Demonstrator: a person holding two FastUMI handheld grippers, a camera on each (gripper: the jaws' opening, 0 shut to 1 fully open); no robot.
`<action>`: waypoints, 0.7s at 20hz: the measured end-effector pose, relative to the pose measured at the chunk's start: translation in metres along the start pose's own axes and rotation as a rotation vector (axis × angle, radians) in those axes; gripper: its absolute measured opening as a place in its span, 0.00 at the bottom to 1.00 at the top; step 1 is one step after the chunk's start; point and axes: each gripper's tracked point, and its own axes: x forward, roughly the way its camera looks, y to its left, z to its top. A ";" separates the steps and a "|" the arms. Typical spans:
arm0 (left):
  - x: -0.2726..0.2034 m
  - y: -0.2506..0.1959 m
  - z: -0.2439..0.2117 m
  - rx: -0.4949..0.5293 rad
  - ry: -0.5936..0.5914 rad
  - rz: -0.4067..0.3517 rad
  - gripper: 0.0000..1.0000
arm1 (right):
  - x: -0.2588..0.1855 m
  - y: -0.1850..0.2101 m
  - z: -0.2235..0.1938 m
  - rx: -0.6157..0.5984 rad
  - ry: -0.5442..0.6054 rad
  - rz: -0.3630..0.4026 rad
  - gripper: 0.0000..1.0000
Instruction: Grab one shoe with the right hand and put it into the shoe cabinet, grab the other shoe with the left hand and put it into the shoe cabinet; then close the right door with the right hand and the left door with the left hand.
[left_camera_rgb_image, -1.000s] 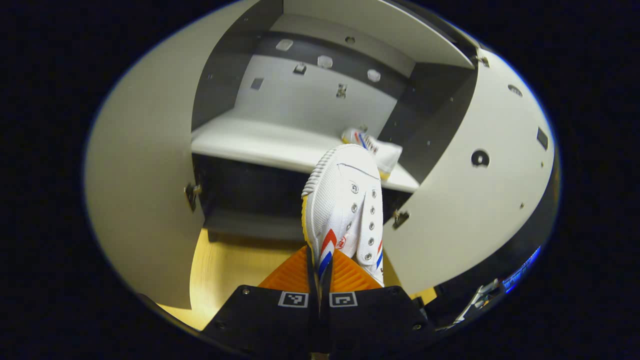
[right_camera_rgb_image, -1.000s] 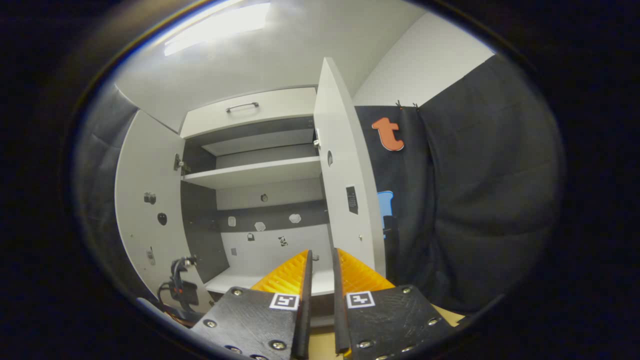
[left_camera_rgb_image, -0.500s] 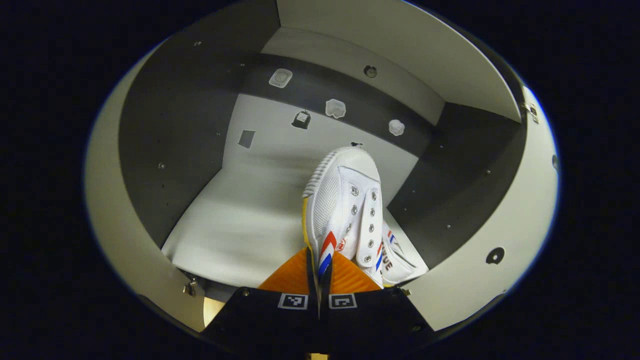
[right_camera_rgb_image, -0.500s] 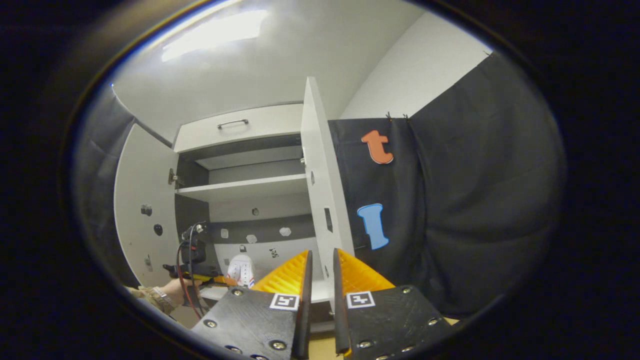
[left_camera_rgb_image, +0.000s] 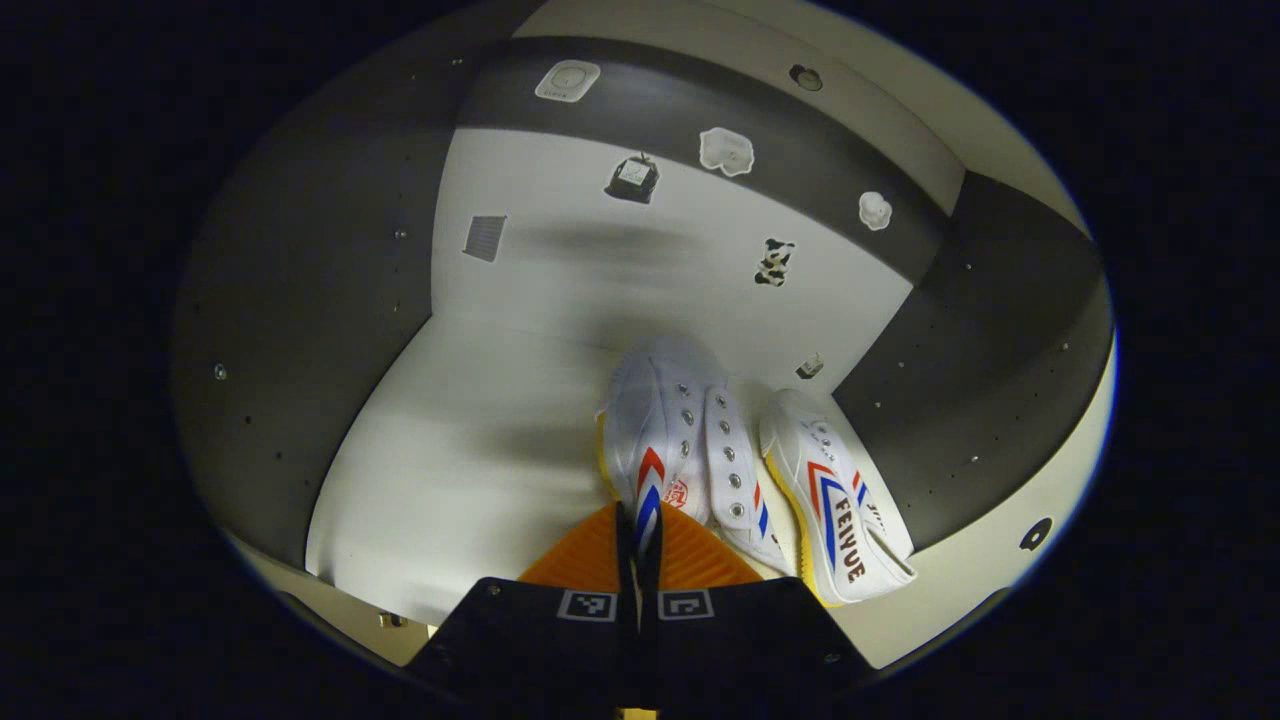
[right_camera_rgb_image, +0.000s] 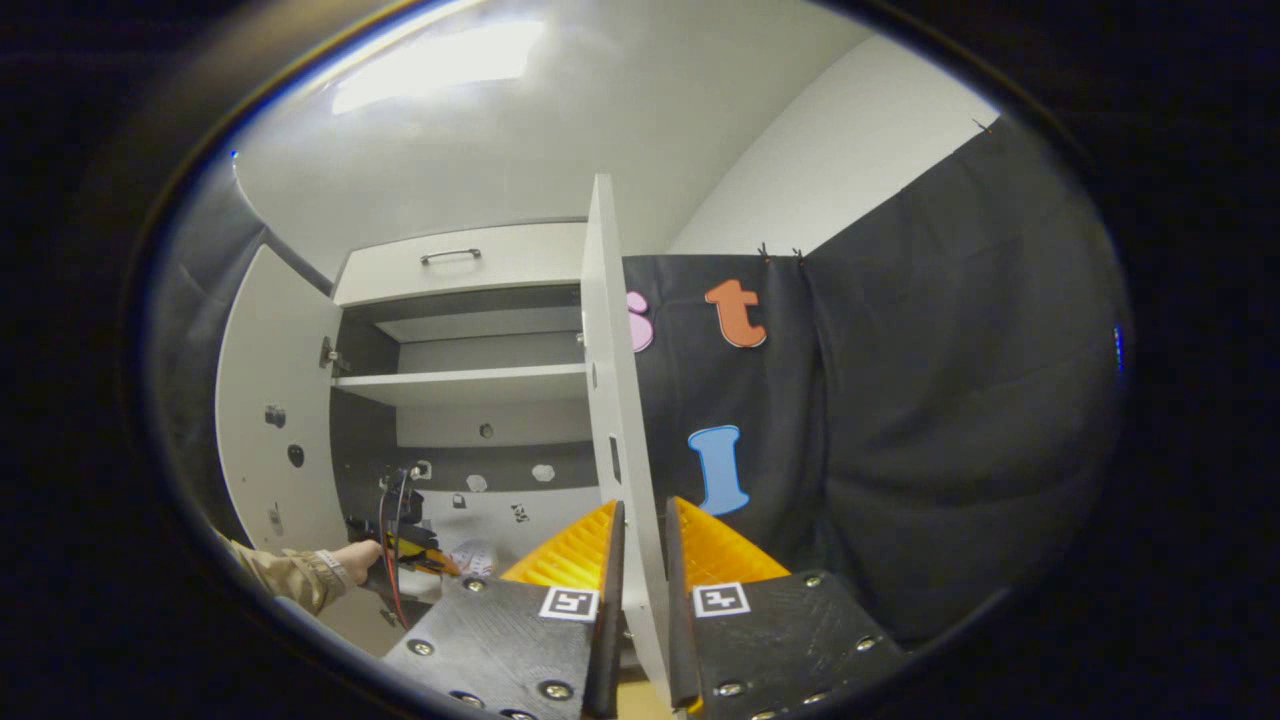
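Shoe number two, white with red and blue chevrons, sits pinched between the nearly closed fingers of the left gripper, which grip its heel end; its long axis runs straight away from the gripper, toe pointing at the cabinet's back panel, and it hangs low over the pale shelf, though whether the sole already touches the board I cannot tell; just to its right, close beside it and roughly parallel, lies the other shoe, resting on the same shelf near the dark right side wall; so the coming release, as I judge it, turns on lowering straight down and drawing back along that same axis without drifting right into the neighbour; in the right gripper view the left gripper shows farther off, held by a hand reaching into the lower compartment; the right gripper holds nothing, its fingers close together with a narrow slot between them, and the edge of the open right door stands directly ahead, lined up with that slot; that hand is plainly the nearer one for that door, while the left door stands swung wide on the far side; both doors remain to be closed.
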 end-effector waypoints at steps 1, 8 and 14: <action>0.003 0.000 0.000 0.004 0.009 0.002 0.01 | 0.000 -0.002 0.000 -0.001 0.002 -0.006 0.19; 0.003 0.003 -0.004 0.034 0.028 0.049 0.16 | -0.003 -0.020 -0.004 -0.009 0.020 -0.040 0.20; -0.034 -0.005 0.018 0.096 -0.088 0.059 0.67 | 0.013 -0.036 -0.010 -0.015 0.042 -0.024 0.19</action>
